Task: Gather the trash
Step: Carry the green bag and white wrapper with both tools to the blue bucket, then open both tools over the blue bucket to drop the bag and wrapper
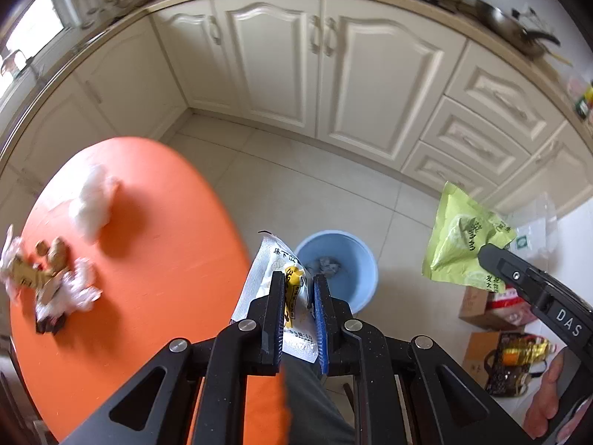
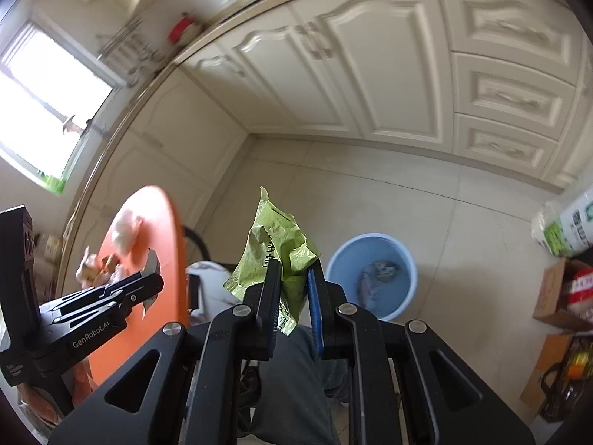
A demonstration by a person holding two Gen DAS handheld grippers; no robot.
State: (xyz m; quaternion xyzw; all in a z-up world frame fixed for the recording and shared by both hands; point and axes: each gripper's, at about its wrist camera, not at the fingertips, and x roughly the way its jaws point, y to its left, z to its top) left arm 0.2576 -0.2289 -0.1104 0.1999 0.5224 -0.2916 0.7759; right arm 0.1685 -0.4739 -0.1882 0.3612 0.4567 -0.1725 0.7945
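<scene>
**Two wrappers pinched, bin below**

Left gripper (image 1: pixel 299 289) is clamped on a white wrapper (image 1: pixel 272 282), its pads biting the lower half while the top stands free above them; right gripper (image 2: pixel 292 278) is likewise clamped on a crumpled green wrapper (image 2: pixel 276 244), held near its bottom edge. Both hang over the floor, beside the orange table (image 1: pixel 155 259); the blue bin (image 1: pixel 355 259) stands on the tiles just beyond the left fingertips, with some scraps already inside.

Both wrappers look like thin film: very light, limp, easily creased and probably slick, so a pinch well in from the edge seems safer than one at a corner; once let go they may flutter rather than fall straight, so a low release over the bin looks wise.

More trash (image 1: pixel 48 282) lies on the table's far side: crumpled tissue and small wrappers, soft enough to be taken anywhere.
</scene>
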